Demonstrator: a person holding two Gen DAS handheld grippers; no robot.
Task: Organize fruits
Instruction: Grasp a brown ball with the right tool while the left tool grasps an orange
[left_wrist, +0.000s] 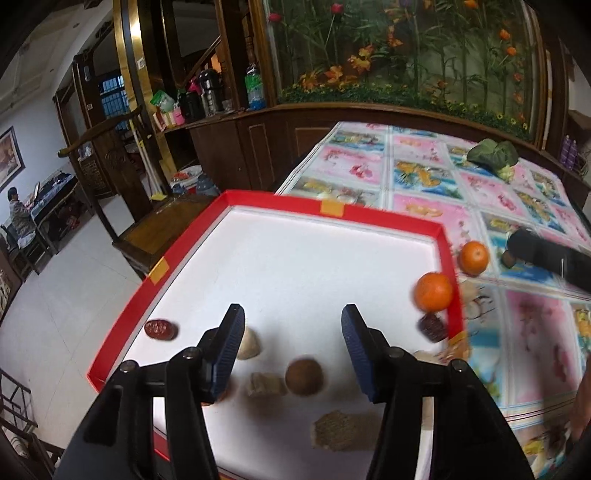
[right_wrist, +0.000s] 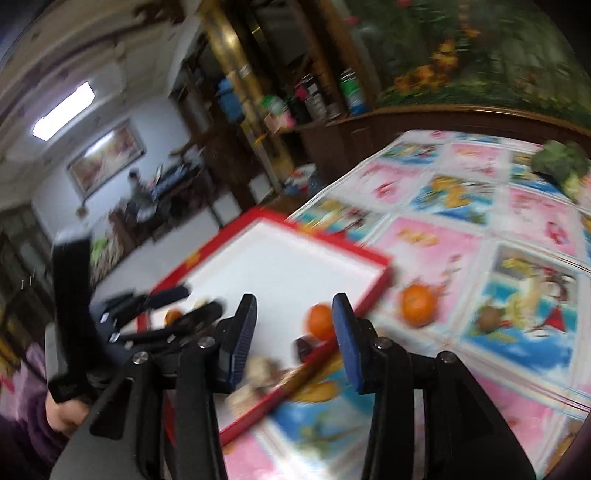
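A red-rimmed white tray (left_wrist: 334, 209) lies on the table. Inside it are an orange (left_wrist: 433, 291), a dark red date (left_wrist: 160, 329), a second dark fruit (left_wrist: 431, 327), a round brown fruit (left_wrist: 304, 377) and several beige pieces (left_wrist: 266, 384). A second orange (left_wrist: 474, 257) lies on the cloth just outside the tray's right rim. My left gripper (left_wrist: 291, 343) is open and empty over the tray's near part. My right gripper (right_wrist: 295, 332) is open and empty above the tray's near right corner (right_wrist: 382, 264), near the tray orange (right_wrist: 320, 320). The right wrist view is blurred.
The table has a floral patterned cloth (left_wrist: 424, 173). A green leafy vegetable (left_wrist: 491, 155) lies at the far right. A small brown fruit (right_wrist: 489, 316) lies on the cloth right of the outside orange (right_wrist: 417, 300). A wooden chair (left_wrist: 155, 229) and cabinet stand beyond the table's left edge.
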